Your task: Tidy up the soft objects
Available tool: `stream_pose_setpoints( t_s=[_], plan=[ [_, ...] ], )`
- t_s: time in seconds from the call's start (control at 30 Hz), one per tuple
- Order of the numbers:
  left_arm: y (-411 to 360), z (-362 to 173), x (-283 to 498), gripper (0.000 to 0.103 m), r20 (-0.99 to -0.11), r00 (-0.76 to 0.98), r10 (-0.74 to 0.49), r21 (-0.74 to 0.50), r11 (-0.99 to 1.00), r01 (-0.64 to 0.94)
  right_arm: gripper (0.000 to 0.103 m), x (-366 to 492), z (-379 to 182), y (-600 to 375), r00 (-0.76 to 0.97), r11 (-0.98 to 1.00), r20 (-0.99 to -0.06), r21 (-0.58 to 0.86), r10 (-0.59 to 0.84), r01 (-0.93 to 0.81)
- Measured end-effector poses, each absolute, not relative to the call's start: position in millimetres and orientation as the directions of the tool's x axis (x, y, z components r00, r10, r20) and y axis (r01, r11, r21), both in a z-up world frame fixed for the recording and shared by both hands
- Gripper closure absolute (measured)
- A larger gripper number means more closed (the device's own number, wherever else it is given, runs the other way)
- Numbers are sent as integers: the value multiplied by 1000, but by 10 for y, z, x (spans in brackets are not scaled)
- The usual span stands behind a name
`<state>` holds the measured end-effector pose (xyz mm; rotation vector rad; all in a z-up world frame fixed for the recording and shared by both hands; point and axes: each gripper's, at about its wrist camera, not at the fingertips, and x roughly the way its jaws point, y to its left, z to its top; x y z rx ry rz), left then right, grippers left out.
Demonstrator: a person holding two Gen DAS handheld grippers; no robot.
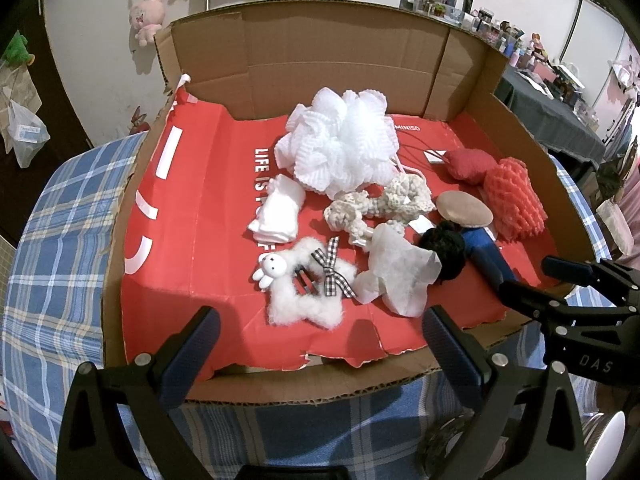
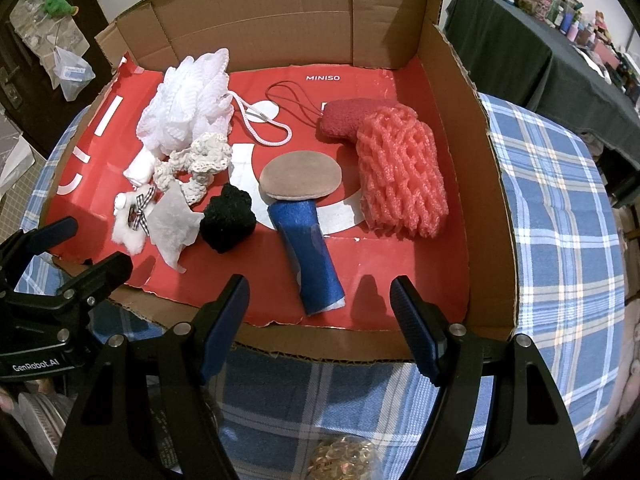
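Note:
A cardboard box (image 1: pixel 360 384) lined with red paper holds several soft things. A white bath pouf (image 1: pixel 340 144) sits at the back. A fluffy white star with a bunny and checked bow (image 1: pixel 308 288) lies near the front. A pink foam net (image 2: pixel 400 176), dark red pouch (image 2: pixel 348 116), tan pad (image 2: pixel 300 176), blue felt roll (image 2: pixel 312 260) and black scrunchie (image 2: pixel 228 220) lie to the right. My left gripper (image 1: pixel 320 340) is open, empty, over the box's front edge. My right gripper (image 2: pixel 320 312) is open, empty, just before the blue roll.
The box stands on a blue plaid tablecloth (image 2: pixel 560 208). A crocheted cream piece (image 1: pixel 380 204), a folded white cloth (image 1: pixel 280 208) and a thin white sheet (image 1: pixel 396 268) also lie in the box. A dark-covered table with small items (image 2: pixel 520 40) stands behind right.

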<state>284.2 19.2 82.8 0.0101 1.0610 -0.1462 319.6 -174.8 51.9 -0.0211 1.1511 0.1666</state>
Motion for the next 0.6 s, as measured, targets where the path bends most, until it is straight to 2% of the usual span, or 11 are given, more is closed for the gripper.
stream_pose_setpoints(
  t_s=[0.6],
  plan=[
    [200, 821, 2841, 0, -870, 478, -119, -67, 990, 125, 31, 3202, 516, -1752, 394, 987, -911, 75, 125, -140]
  ],
)
